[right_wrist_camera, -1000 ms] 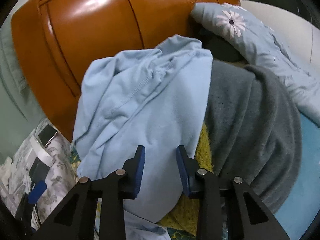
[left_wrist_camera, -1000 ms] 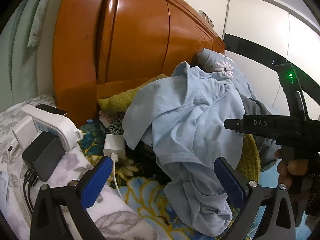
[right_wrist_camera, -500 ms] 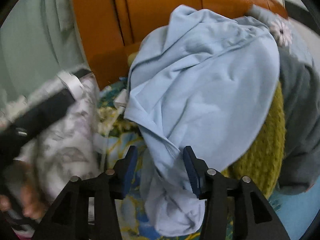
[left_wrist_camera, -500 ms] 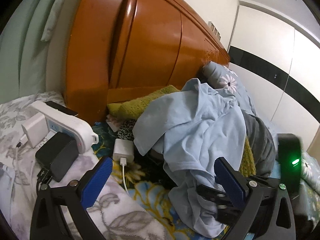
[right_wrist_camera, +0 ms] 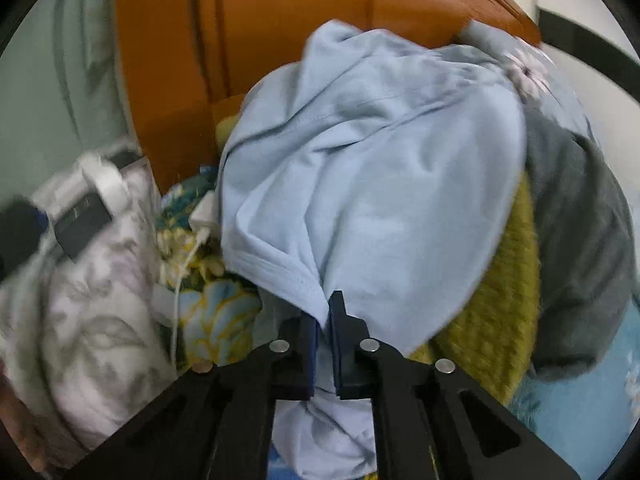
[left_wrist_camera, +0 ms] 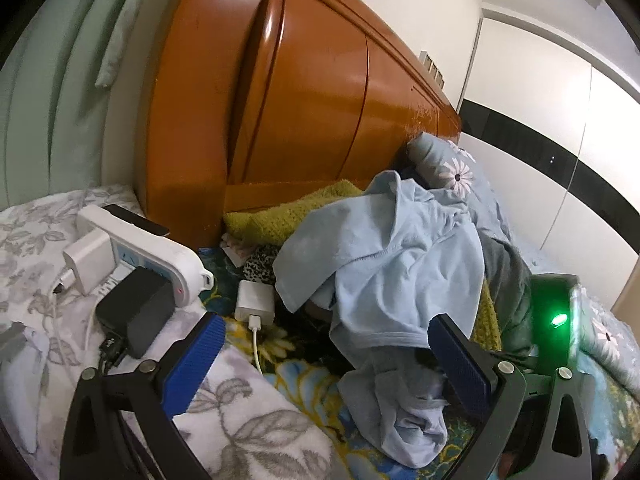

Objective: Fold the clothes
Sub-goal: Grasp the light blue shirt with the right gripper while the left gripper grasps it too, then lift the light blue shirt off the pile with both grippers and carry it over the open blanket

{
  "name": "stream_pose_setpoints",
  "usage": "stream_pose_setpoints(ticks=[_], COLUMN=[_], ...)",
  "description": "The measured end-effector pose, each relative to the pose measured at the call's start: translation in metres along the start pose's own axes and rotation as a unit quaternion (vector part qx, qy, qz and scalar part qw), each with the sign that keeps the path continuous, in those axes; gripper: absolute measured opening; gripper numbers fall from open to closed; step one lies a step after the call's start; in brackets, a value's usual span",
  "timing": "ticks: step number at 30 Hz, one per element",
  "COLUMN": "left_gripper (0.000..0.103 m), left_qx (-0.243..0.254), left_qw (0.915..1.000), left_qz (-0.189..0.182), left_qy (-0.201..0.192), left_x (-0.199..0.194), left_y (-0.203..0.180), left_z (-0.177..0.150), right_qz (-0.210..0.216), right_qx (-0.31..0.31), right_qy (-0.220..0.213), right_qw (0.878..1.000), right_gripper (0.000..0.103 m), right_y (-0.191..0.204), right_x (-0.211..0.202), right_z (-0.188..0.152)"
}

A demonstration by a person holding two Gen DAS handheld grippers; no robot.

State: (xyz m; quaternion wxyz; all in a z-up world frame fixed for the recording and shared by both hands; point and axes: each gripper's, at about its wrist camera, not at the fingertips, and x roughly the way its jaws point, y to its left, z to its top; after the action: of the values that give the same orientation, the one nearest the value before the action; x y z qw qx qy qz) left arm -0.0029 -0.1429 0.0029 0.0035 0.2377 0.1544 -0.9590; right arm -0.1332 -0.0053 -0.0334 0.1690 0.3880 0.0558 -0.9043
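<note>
A crumpled light blue shirt [left_wrist_camera: 400, 264] [right_wrist_camera: 380, 184] drapes over a pile of clothes against the orange wooden headboard [left_wrist_camera: 304, 104]. Under it lie a yellow-green knit [right_wrist_camera: 504, 300] and a grey garment [right_wrist_camera: 576, 232]. My right gripper [right_wrist_camera: 323, 320] is shut on a fold at the shirt's lower hem. My left gripper [left_wrist_camera: 324, 356] stands wide open in front of the pile, its blue pads apart and nothing between them. In the left wrist view the right gripper's body with a green light [left_wrist_camera: 554, 320] shows at the lower right, its fingers hidden behind the shirt.
A white power strip [left_wrist_camera: 140, 248] with a black adapter [left_wrist_camera: 134, 308] lies on a grey floral blanket [left_wrist_camera: 248, 424] at left. A white charger [left_wrist_camera: 255, 300] with its cable rests on the flowered sheet. A daisy-print pillow [left_wrist_camera: 452, 168] leans at the headboard.
My right gripper has dropped to the shirt's lower hem and shut on it. The left gripper has drawn back slightly and stays open.
</note>
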Motion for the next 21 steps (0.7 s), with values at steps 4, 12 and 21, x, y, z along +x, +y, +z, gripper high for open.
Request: stream_pose_setpoints(ticks=[4,12,21], left_gripper=[0.103,0.103,0.103], left_qx=[0.008,0.055,0.144], left_qw=[0.9999,0.996,0.9696], left_qz=[-0.008,-0.07,-0.198], left_qy=[-0.005,-0.012,-0.002], left_x=[-0.009,-0.032,-0.065], left_y=[-0.008,-0.065,-0.19], left_z=[0.002,0.002,-0.019], right_qz=[-0.028,-0.099,-0.216], right_qx=[0.049,0.132,0.167], right_qy=[-0.049,-0.192,-0.298], right_qw=[0.997,0.967,0.915], right_gripper=[0.004,0.003,0.003], right_y=[-0.034,-0.115,-0.175], right_x=[-0.043,-0.189,-0.375], right_z=[0.011,0.025,-0.013])
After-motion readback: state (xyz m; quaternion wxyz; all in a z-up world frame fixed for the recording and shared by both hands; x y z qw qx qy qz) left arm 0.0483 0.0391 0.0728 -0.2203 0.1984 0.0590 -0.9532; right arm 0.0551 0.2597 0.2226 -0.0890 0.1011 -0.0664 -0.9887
